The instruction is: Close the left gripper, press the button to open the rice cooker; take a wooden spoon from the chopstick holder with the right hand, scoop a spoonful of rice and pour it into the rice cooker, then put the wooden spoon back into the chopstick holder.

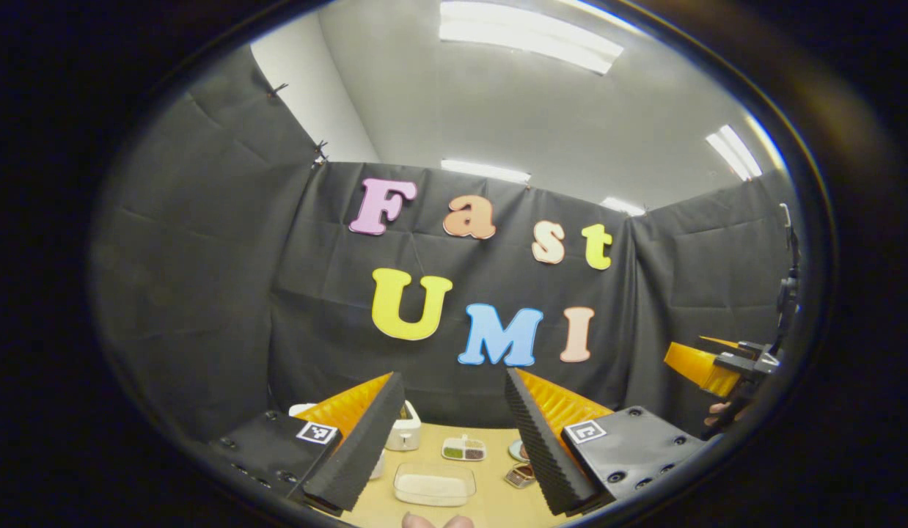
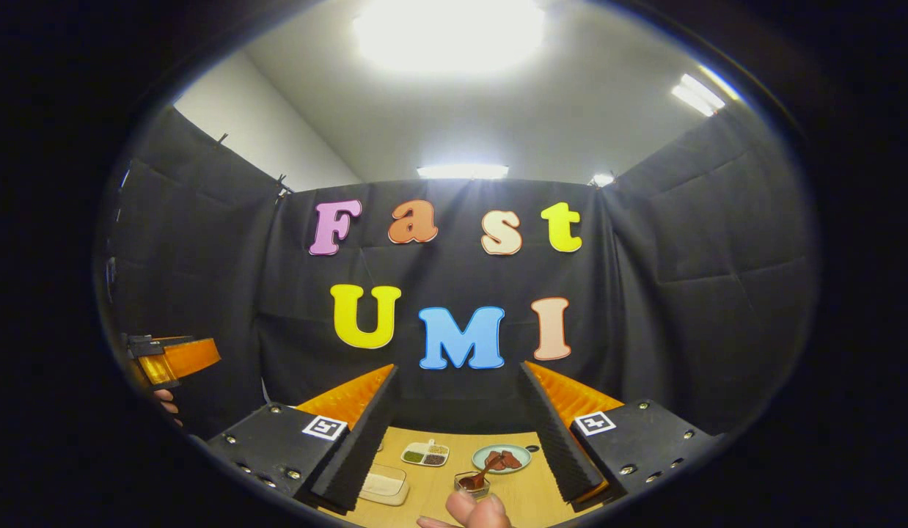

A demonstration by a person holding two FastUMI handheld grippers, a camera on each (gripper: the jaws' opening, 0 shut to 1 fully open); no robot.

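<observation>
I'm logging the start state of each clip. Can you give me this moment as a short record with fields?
left gripper: open, raised above the table, holding nothing
right gripper: open, raised, holding nothing
rice cooker: white, at the table's far left, lid down
rice container: clear, holds white rice
wooden spoon: standing in the small holder
table: light wood

rice cooker (image 1: 404, 429) behind rice container (image 1: 434, 484)
</observation>
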